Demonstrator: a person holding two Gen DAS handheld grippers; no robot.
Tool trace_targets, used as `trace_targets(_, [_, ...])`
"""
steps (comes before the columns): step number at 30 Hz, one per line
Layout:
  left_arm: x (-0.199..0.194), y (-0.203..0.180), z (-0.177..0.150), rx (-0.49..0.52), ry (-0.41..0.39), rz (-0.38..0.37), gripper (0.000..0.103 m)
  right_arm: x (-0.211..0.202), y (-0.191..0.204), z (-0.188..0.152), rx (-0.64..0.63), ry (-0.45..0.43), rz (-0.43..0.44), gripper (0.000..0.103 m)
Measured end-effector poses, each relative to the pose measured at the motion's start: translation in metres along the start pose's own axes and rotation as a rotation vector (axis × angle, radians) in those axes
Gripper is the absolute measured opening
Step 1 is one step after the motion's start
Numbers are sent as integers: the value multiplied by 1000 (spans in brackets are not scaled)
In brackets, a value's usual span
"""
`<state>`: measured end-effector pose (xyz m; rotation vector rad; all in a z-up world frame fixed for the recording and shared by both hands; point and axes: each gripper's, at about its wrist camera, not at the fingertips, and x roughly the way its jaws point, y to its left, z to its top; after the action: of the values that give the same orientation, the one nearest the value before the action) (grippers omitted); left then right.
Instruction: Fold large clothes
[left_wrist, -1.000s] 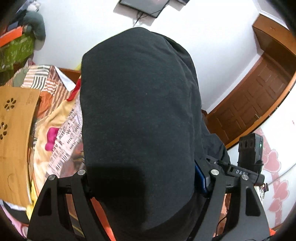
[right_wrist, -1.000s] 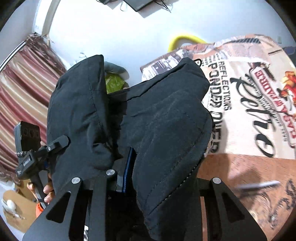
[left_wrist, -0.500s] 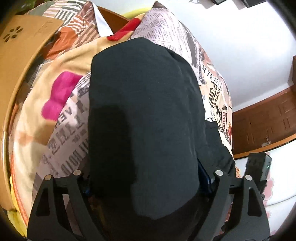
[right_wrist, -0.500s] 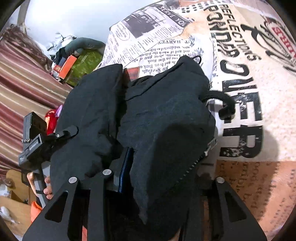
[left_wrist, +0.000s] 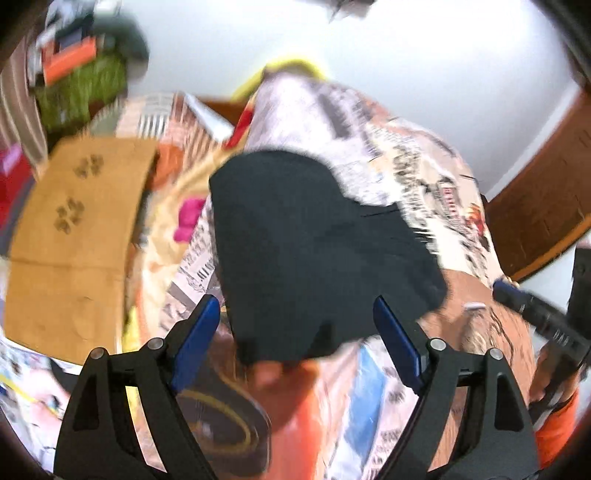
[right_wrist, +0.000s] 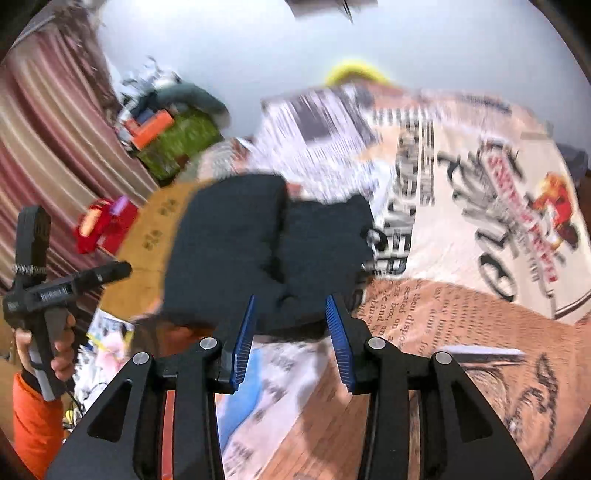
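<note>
Released black garment (left_wrist: 317, 254) beyond both tools

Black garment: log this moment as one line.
left claw open, empty | right claw open, empty | black garment folded, lying on printed bedspread | frames motion-blurred

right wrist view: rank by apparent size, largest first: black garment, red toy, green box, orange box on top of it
1. black garment, by far the largest
2. green box
3. red toy, close to the green box, so that order is unsure
4. orange box, smallest

Motion blur and fisheye stretch soften all edges.
</note>
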<state>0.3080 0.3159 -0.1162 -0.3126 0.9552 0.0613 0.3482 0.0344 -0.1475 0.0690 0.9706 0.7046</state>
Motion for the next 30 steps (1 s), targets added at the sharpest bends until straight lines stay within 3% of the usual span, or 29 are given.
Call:
trace_targets(8, [-157, -83, -52, 84, -294, -51, 85, -133, 74, -18, -146, -290, 71, 37])
trace_targets(11, [-218, -117, -83, 137, -460, 1, 85, -178, 95, -38, -187, -392, 110, 37])
trace_targets(17, [-291, -164, -149, 183, -727, 139, 85, -239, 124, -82, -246, -574, 124, 40])
trace_targets(22, [-318, -181, -195, 157, -866, 188, 87, -259, 133, -115, -274, -671, 91, 59])
trace_targets(24, [-324, -183, -210, 139, -919, 203, 99, -264, 140, -126, -299, -715, 50, 79])
trace_targets(25, [-326, -183, -216, 127, -943, 207, 102, -264, 141, -130, -306, -732, 32, 84])
trace_targets(30, [-314, -180, -224, 95, -937, 208, 103, -259, 145, -136, -314, -778, -30, 103])
